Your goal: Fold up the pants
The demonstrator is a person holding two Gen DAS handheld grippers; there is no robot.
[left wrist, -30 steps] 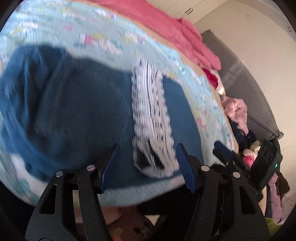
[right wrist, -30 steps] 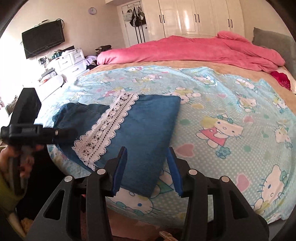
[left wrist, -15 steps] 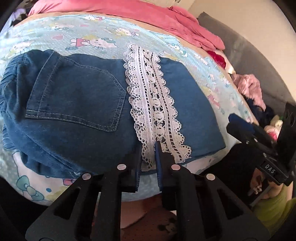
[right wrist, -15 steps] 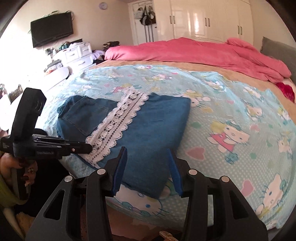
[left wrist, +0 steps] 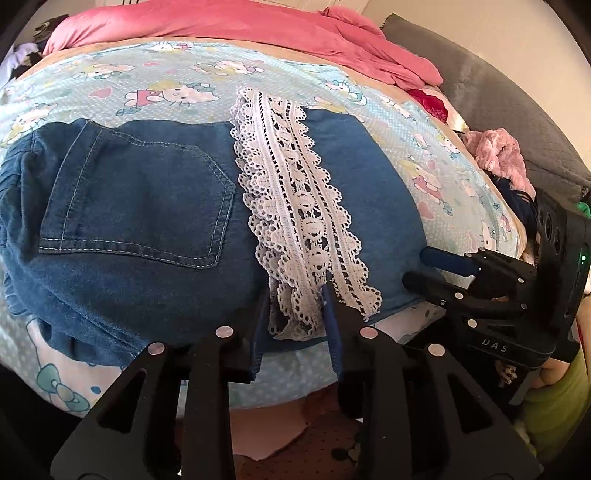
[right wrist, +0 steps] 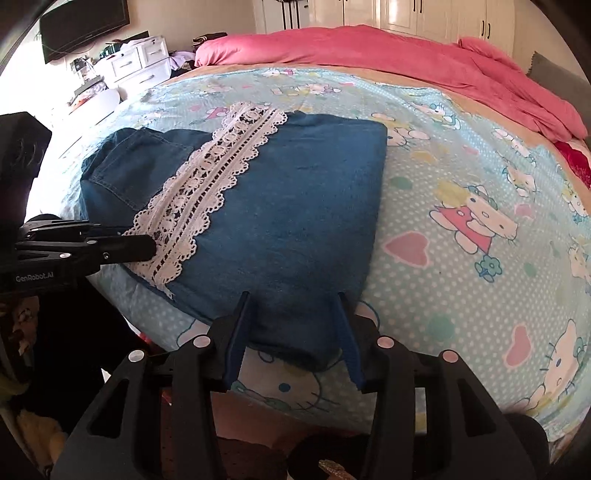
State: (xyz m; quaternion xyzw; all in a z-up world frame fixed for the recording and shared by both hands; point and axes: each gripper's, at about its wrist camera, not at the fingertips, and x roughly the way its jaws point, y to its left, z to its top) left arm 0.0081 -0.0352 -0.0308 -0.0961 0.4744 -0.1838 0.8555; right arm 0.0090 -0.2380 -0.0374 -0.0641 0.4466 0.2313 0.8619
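Blue denim pants [left wrist: 155, 206], already doubled over with a white lace trim [left wrist: 295, 221] running across the top layer, lie at the near edge of a bed [right wrist: 480, 206] covered in a pale blue cartoon-print sheet. The left gripper [left wrist: 295, 325] has its jaws opening, the near end of the lace and the denim hem between them, not clamped. The right gripper [right wrist: 291, 332] holds its jaws spread either side of the near right corner of the folded cloth, not yet pinching.

The denim looks soft but fairly thick and weighty, likely to drape and sag when lifted, while the lace appears delicate and prone to snagging; the sturdier hold is probably the stacked denim edge at the two near corners, taking all layers together.

The mattress gives a soft, yielding surface. A pink duvet [right wrist: 388, 55] is bunched along the far side, with white wardrobes [right wrist: 424, 14], white drawers [right wrist: 136, 66] and a wall-mounted television [right wrist: 81, 26] beyond.
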